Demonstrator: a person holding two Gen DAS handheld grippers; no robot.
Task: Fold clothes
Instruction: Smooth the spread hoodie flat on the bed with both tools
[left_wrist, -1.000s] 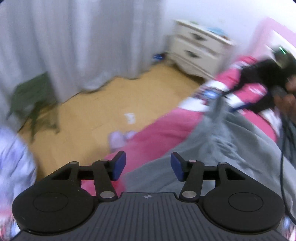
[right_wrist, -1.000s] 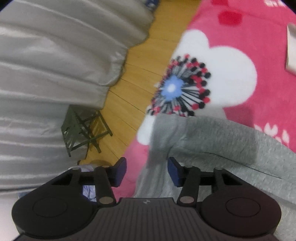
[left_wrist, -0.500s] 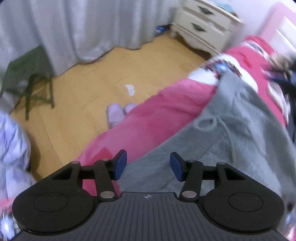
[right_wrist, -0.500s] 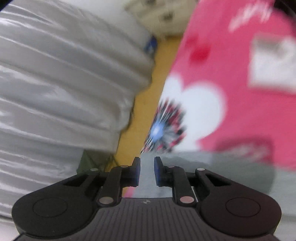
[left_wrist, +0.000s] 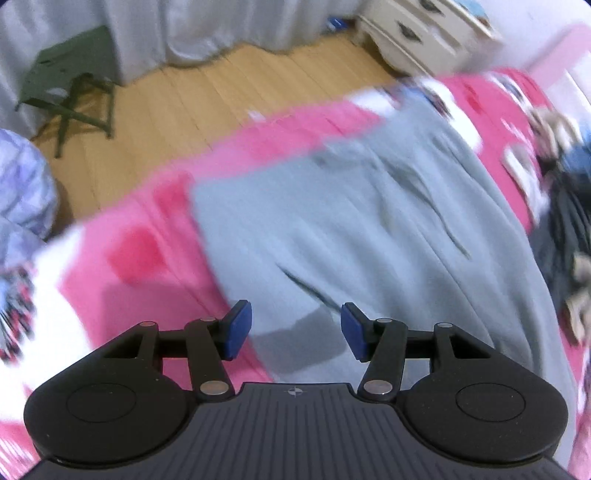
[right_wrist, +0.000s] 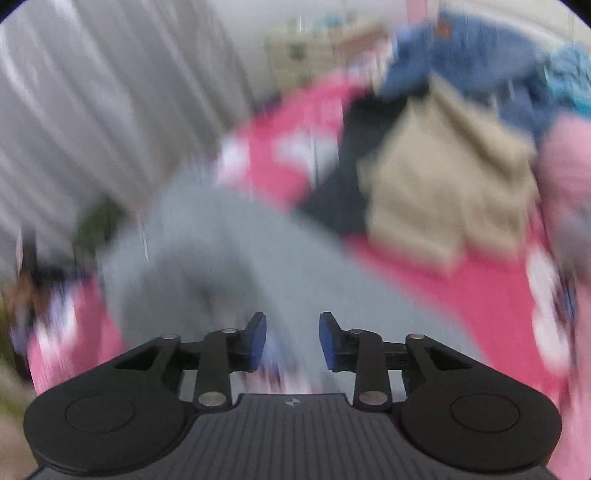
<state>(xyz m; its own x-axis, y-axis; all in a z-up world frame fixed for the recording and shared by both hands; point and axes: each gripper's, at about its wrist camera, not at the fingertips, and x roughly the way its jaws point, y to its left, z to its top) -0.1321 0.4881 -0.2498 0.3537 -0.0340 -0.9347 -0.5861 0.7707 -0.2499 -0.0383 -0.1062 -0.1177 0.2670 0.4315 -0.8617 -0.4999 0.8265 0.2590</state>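
A grey sweatpants garment lies spread on a pink patterned bedspread. My left gripper is open and empty, hovering just above the garment's near edge. In the blurred right wrist view the same grey garment lies ahead. My right gripper is open with nothing between its fingers, low over the grey cloth.
A pile of clothes sits on the bed: a beige piece, a dark one and blue denim. Beside the bed are wooden floor, a green folding stool, white curtains and a cream dresser.
My left gripper has swung from the floor side onto the bed over the grey garment. My right gripper closed half a second ago and has now opened, turning toward the clothes pile.
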